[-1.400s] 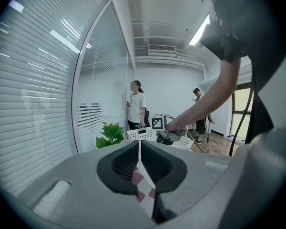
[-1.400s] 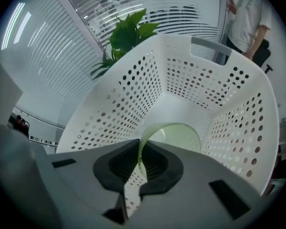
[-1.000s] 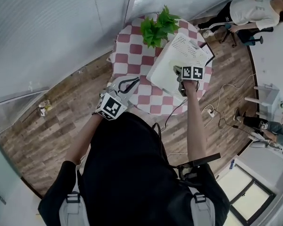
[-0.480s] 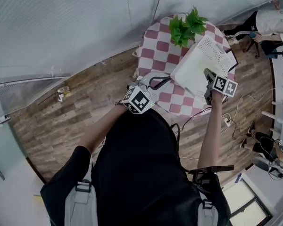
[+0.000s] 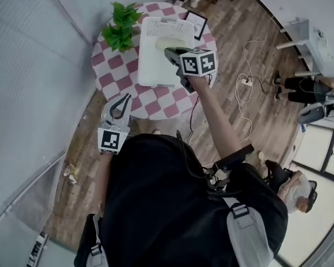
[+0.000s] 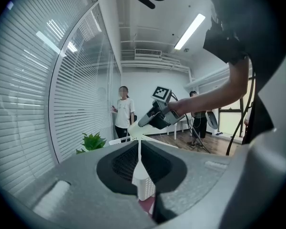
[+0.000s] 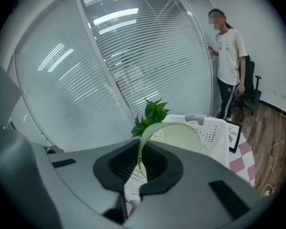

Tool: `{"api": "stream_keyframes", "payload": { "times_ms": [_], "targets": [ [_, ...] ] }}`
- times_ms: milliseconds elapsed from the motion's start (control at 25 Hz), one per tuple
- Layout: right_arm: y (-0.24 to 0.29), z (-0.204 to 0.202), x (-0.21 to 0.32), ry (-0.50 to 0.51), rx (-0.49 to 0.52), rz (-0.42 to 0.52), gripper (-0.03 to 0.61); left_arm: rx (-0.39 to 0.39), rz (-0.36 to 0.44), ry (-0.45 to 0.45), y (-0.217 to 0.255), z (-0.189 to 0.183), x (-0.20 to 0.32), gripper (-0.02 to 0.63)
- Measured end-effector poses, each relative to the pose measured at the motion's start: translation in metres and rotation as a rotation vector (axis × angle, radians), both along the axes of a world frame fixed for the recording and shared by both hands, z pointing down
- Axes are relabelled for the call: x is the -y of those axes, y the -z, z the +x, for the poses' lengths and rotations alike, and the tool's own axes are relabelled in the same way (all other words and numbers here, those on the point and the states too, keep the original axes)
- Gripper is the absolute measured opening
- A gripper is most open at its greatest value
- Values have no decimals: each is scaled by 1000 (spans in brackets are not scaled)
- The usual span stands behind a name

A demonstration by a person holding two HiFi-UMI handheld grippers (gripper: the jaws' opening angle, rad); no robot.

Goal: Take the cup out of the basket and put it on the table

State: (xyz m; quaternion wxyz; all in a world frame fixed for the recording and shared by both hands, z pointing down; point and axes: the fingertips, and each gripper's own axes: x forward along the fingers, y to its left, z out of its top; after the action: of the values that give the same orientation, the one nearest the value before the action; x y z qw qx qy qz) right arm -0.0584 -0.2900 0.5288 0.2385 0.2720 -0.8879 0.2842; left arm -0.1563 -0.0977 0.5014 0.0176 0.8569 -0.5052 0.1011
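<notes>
Pale green and thin-walled, the cup [image 7: 181, 135] looks like light plastic. I'd expect little weight, a slick surface and a wall that flexes if squeezed hard. A pinch on the rim, one jaw inside and one outside, seems the sensible hold.

That is the hold I see. The right tool [image 7: 140, 165] is clamped on the cup's rim, with the wall running edge-on through the seam between its jaws. The cup hangs over the white perforated basket [image 5: 150, 65], apparently lifted above its rim. It is not yet over bare tabletop [image 5: 112, 77].

The person's right arm reaches forward over the basket, with the tool pitched downward and its marker cube on top. The left tool [image 5: 121, 102] hovers at the near edge of the checked cloth, roughly level. Its jaws are together on nothing, and it is apart from the basket. A potted plant [image 5: 121, 29] stands beside the basket's far corner.
</notes>
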Motion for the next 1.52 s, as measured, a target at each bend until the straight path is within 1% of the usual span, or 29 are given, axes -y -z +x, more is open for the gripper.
{"api": "stream_keyframes", "payload": {
  "times_ms": [80, 280, 440, 640, 720, 800, 920, 1120, 1280, 1520],
  "targets": [
    [16, 9, -8, -12, 20, 15, 21, 2, -14, -18, 6, 7, -1, 6],
    [38, 18, -14, -15, 67, 71, 21, 10, -29, -59, 2, 23, 2, 6],
    [67, 30, -21, -29, 117, 151, 21, 19, -35, -107, 3, 40, 3, 6],
    [104, 39, -29, -36, 188, 243, 21, 26, -42, -129, 7, 56, 5, 6],
    [115, 39, -31, -36, 195, 278, 21, 23, -42, -135, 7, 60, 6, 6],
    [124, 40, -33, -36, 210, 312, 21, 30, -40, -144, 4, 63, 7, 6],
    [136, 43, -39, -44, 246, 361, 21, 59, -36, -170, 1, 70, 6, 6],
    [154, 50, -47, -54, 275, 448, 21, 56, -36, -193, 1, 80, 10, 6],
    [171, 54, -64, -39, 347, 507, 20, 75, -41, -220, 2, 89, 4, 6],
    [187, 65, -95, -6, 364, 599, 20, 72, -36, -245, 9, 109, -6, 6]
  ]
}}
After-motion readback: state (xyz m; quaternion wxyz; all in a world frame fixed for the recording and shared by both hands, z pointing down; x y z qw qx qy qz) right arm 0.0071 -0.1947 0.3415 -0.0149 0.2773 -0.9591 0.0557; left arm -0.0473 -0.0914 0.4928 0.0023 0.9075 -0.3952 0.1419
